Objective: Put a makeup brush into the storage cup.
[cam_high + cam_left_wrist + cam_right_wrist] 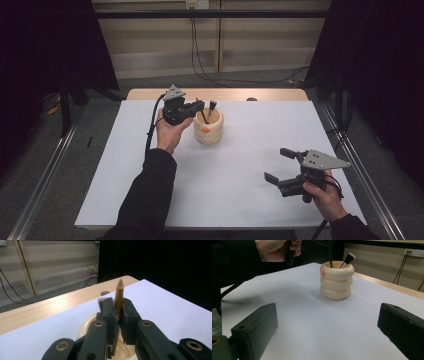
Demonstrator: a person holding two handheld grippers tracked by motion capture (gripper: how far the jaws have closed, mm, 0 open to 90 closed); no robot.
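Cream-coloured and stacked like three fat rings, the holder (208,128) stands near the far edge of the white tabletop (225,200), a little left of centre, with a small orange mark on its upper ring. Your left gripper (199,106) hangs just above its mouth, your left hand (170,131) raised off the sheet with the sleeve stretching back toward the near edge. The jaws are clamped tight on a slim brown wooden stick (119,298) — tapered to a pale, pointed tip — that stands upright between the black pads and runs down into the holder. A second tool, a dark-handled brush (348,259) with a flared end, leans against the holder's rim on the side away from that gripper. Your right gripper (280,165) rests low near the near right corner of the tabletop, well apart from the holder — its matte black jaws spread wide, with nothing between them. Bare pale wood shows beyond the sheet's far edge.
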